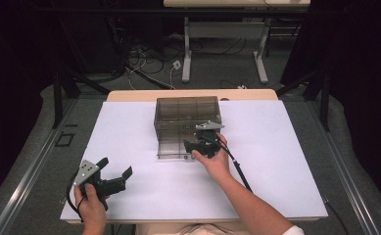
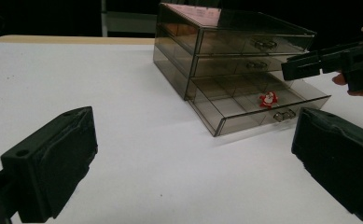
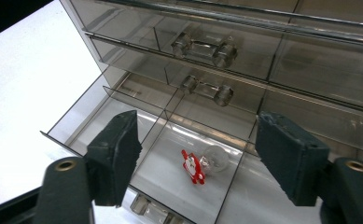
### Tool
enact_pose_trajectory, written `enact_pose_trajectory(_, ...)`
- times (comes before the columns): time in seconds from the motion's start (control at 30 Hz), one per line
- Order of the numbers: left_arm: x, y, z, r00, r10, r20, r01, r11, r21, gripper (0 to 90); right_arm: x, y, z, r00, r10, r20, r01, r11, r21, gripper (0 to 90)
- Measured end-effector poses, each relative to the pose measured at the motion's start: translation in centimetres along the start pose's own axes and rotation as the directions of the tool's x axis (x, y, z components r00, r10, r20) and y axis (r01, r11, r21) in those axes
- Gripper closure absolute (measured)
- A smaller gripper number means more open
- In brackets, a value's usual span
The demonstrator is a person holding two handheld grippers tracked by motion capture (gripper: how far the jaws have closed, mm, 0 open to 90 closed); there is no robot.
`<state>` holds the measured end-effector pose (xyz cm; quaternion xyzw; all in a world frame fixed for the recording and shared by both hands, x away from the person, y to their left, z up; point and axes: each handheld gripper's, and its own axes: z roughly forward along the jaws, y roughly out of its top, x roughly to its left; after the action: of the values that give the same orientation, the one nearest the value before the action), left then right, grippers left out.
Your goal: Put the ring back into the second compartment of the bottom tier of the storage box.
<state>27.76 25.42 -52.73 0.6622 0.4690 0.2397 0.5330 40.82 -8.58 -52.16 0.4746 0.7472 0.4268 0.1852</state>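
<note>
While the right gripper point(image 3: 195, 158) is hovering with jaws apart and empty over the pulled-out bottom drawer point(image 3: 123, 109) of the smoky drawer box point(image 1: 188, 115), a small red Santa figure point(image 3: 193, 167) is lying in that drawer's middle compartment. Near the table's left corner, the left gripper point(image 1: 115, 166) is resting wide open, holding nothing.

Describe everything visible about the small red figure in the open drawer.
The small red figure is a tiny red-and-white, Santa-like charm, flat and glossy like plastic or rubber. It lies on the floor of the middle compartment of the pulled-out bottom drawer of the smoky see-through drawer box. A clear round piece sits against it; whether the two are joined cannot be told. The right gripper hangs above it with jaws apart, not touching it.
</note>
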Motion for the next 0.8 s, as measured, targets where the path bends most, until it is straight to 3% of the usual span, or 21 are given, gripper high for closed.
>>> enact_pose_trajectory(0.27,0.0,0.0,0.0,1.0,0.0,0.001,0.0,1.0,0.003,0.3,-0.1,0.1,-0.7,0.9997,-0.02,0.011,0.02,1.0,0.001,20.7)
enact_pose_trajectory(0.53,-0.1,0.0,0.1,1.0,-0.001,0.002,0.001,1.0,0.004,0.3,-0.3,-0.2,-1.5,0.9987,-0.04,0.031,0.04,0.999,0.0,18.6)
enact_pose_trajectory(0.8,-0.1,0.0,0.1,1.0,-0.002,0.002,0.002,1.0,0.006,0.3,-1.2,-0.4,-2.7,0.9992,0.035,0.022,-0.035,0.999,-0.006,17.8)
